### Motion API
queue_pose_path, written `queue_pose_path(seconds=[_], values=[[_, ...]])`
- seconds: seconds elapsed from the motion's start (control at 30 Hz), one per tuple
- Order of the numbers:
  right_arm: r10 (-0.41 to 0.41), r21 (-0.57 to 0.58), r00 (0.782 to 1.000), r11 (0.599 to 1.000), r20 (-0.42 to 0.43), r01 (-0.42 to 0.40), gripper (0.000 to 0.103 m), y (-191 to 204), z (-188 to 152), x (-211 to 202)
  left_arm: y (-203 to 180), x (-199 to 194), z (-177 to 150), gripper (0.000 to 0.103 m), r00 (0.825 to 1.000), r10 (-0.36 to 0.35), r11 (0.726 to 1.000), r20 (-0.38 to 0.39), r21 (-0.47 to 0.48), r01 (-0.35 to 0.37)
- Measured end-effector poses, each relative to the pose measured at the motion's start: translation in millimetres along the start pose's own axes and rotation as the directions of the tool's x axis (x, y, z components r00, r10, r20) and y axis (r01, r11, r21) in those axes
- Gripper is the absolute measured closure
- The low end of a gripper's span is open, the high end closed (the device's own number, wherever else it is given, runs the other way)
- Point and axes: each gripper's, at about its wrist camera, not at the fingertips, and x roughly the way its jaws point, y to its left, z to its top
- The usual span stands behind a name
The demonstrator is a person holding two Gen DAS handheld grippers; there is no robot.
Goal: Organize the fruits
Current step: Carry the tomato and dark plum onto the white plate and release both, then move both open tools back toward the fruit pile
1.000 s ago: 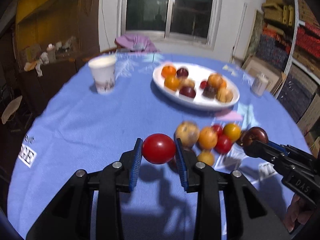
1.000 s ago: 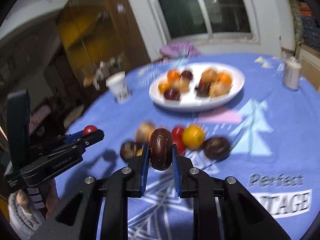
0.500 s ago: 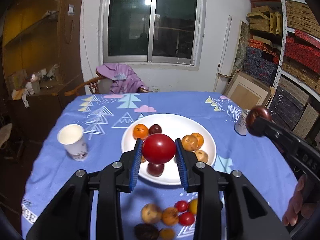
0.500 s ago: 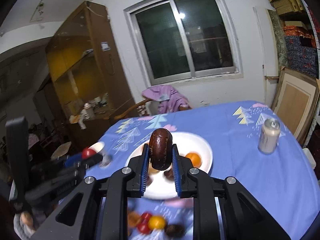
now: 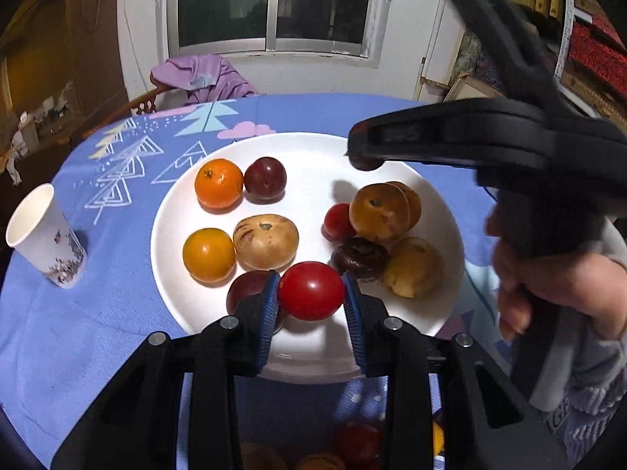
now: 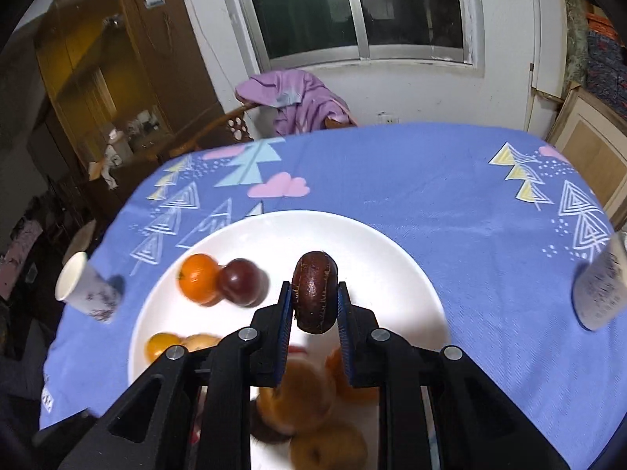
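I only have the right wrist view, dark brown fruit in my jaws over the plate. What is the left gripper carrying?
Observer: The left gripper is shut on a red tomato, above the near part of the white plate.
Operator: Where is the plate free? My near side is blurred.
Observer: The left wrist view shows a bare strip down the middle, between the orange and plum pair and the brown fruit pile.
Operator: Any fruit left off the plate?
Observer: Yes, a few pieces lie on the cloth below the left gripper.
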Motion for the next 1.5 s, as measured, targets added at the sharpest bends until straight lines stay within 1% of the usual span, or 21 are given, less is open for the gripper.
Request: queue_pose_path(seconds=[0.07,0.1,0.2,0.3,0.37,0.43,0.5,0.53,0.57,0.6,0.67,0.73,0.8,0.87,0.97,1.0,1.07,1.13,1.17,1.23,1.5], values=[[-0.003,0.006,1.000,1.000,-0.029,0.003,0.081,-1.9,1.7,13.0,-1.5,0.1,1.0,0.069,1.000,-0.013,1.000,0.000,0.004,0.013],[-0.015,0.005,0.999,1.000,-0.037,0.015,0.081,-2.4,1.7,18.3,-2.3,1.5,1.4,0.065,1.000,-0.015,1.000,0.000,0.004,0.015],[-0.030,-0.004,0.999,1.000,-0.045,0.029,0.079,-1.4,-0.6,23.2,-6.3,3.0,3.1,0.057,1.000,-0.022,1.000,0.004,0.017,0.022],[-0.024,0.008,0.999,1.000,-0.023,0.025,0.076,-3.6,-2.7,17.9,-8.5,0.8,2.3,0.041,1.000,-0.022,0.999,0.008,0.023,0.022],[-0.021,0.022,1.000,1.000,-0.003,0.021,0.075,-6.3,-4.0,7.4,-6.9,-4.4,2.6,0.041,1.000,-0.021,1.000,0.010,0.013,0.021],[-0.012,0.026,0.999,1.000,0.029,0.011,0.073,-6.9,-6.7,-13.6,-4.7,-15.4,2.5,0.041,1.000,-0.022,1.000,0.018,-0.001,0.022],[-0.001,0.023,0.997,1.000,0.079,0.000,0.061,-6.2,-13.6,-44.3,1.1,-33.0,2.5,0.040,0.999,-0.011,1.000,0.042,-0.021,0.012],[0.001,0.017,0.995,1.000,0.102,-0.003,0.057,-5.4,-17.6,-59.6,5.0,-44.6,1.3,0.040,0.998,-0.001,1.000,0.060,-0.031,0.003],[0.004,0.009,0.991,1.000,0.134,-0.006,0.047,-4.2,-25.7,-79.5,9.3,-56.1,-0.8,0.034,0.997,0.011,0.999,0.080,-0.043,-0.008],[0.008,0.004,0.987,1.000,0.159,-0.009,0.037,-3.8,-32.6,-94.9,15.8,-71.1,-5.5,0.026,0.994,0.029,0.998,0.108,-0.064,-0.022],[0.014,0.006,0.976,1.000,0.219,-0.015,0.029,-4.2,-54.0,-130.4,28.0,-97.0,-19.5,0.018,0.986,0.067,0.993,0.150,-0.105,-0.052],[0.043,0.022,0.965,0.999,0.260,-0.050,0.022,-5.7,-83.9,-162.1,39.3,-115.7,-37.4,0.017,0.981,0.097,0.988,0.166,-0.136,-0.075],[0.079,0.048,0.953,0.994,0.293,-0.097,0.013,-8.1,-115.2,-184.7,47.4,-127.6,-59.3,0.017,0.980,0.120,0.984,0.157,-0.151,-0.096],[0.088,0.075,0.939,0.990,0.331,-0.120,0.008,-11.4,-147.0,-200.7,52.3,-131.6,-85.8,0.017,0.978,0.160,0.978,0.135,-0.155,-0.138],[0.047,0.125,0.922,0.987,0.385,-0.102,0.006,-21.3,-191.2,-212.2,54.8,-129.2,-116.9,0.017,0.976,0.200,0.972,0.089,-0.142,-0.186],[0.025,0.153,0.920,0.984,0.392,-0.092,0.006,-27.1,-206.2,-212.6,54.1,-126.0,-128.9,0.017,0.974,0.215,0.970,0.064,-0.127,-0.206],[0.005,0.197,0.930,0.977,0.367,-0.083,0.006,-34.9,-218.4,-209.1,49.0,-124.2,-138.8,0.017,0.975,0.220,0.972,0.035,-0.097,-0.216],[0.044,0.226,0.932,0.965,0.360,-0.133,0.006,-40.1,-223.4,-208.5,45.3,-125.3,-140.8,0.017,0.970,0.235,0.970,0.060,-0.077,-0.230],[0.044,0.232,0.931,0.963,0.363,-0.135,0.006,-41.1,-224.1,-208.6,42.8,-127.2,-141.0,0.016,0.967,0.245,0.969,0.076,-0.066,-0.240],[0.031,0.227,0.928,0.966,0.371,-0.123,0.006,-39.9,-225.2,-209.3,40.9,-125.8,-142.3,0.014,0.967,0.244,0.969,0.080,-0.054,-0.240],[0.028,0.209,0.938,0.972,0.345,-0.107,0.005,-31.4,-226.8,-204.3,37.2,-105.9,-137.9,0.014,0.976,0.217,0.976,0.026,-0.032,-0.216]])
